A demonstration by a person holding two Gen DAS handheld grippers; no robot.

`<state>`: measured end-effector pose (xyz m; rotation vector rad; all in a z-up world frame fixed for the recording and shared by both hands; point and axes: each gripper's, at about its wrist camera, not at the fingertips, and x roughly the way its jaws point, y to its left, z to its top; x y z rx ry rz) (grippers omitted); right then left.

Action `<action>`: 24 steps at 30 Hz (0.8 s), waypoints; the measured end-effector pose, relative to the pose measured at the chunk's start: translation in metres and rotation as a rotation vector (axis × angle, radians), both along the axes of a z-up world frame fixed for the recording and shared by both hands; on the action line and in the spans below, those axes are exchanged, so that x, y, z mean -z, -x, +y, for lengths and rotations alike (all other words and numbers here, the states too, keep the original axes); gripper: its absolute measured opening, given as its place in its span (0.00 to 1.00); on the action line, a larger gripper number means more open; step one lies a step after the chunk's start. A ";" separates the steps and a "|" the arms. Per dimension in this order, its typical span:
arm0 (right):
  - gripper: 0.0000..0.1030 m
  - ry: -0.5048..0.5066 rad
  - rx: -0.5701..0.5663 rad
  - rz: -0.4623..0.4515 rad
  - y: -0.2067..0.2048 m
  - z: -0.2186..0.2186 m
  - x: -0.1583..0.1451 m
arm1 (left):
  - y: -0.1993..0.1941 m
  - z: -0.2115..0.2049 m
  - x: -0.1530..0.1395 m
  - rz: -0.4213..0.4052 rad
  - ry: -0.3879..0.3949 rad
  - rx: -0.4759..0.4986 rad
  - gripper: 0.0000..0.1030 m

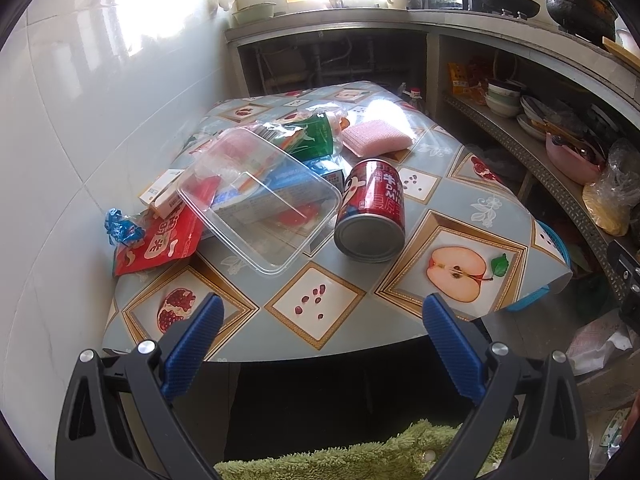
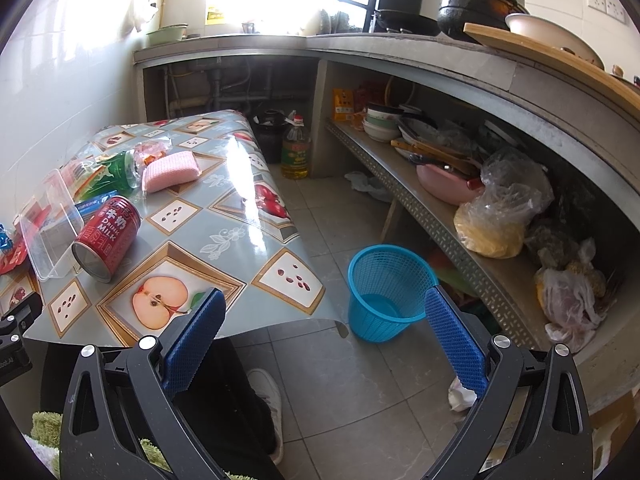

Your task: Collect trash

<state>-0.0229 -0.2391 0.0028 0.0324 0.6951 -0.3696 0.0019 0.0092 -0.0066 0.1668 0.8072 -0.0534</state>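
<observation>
A red milk can (image 1: 370,210) (image 2: 108,237) lies on its side on the fruit-patterned table (image 1: 452,216) (image 2: 240,184). To its left lies a clear plastic tray (image 1: 260,204) (image 2: 50,228) over a heap of wrappers: a red snack bag (image 1: 160,244), a blue crumpled wrapper (image 1: 122,230), a green packet (image 1: 318,136) (image 2: 120,170). A pink sponge (image 1: 374,136) (image 2: 172,170) rests behind. My left gripper (image 1: 322,312) is open and empty above the table's near edge. My right gripper (image 2: 322,308) is open and empty, off the table's right corner, near a blue mesh bin (image 2: 386,292) on the floor.
A concrete counter (image 2: 400,52) with pots runs along the back and right. Its lower shelf (image 2: 460,232) holds bowls, a pink basin and plastic bags. An oil bottle (image 2: 296,148) stands on the floor. A white tiled wall (image 1: 80,120) borders the table's left. A person's shoe (image 2: 268,396) is below.
</observation>
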 end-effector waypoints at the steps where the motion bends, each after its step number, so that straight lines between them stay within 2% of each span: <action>1: 0.93 0.000 -0.001 0.000 0.000 0.000 0.000 | 0.000 0.000 0.000 0.000 0.000 -0.001 0.95; 24: 0.93 -0.012 -0.018 0.016 -0.011 0.006 0.002 | -0.011 0.006 0.003 0.019 0.018 -0.017 0.95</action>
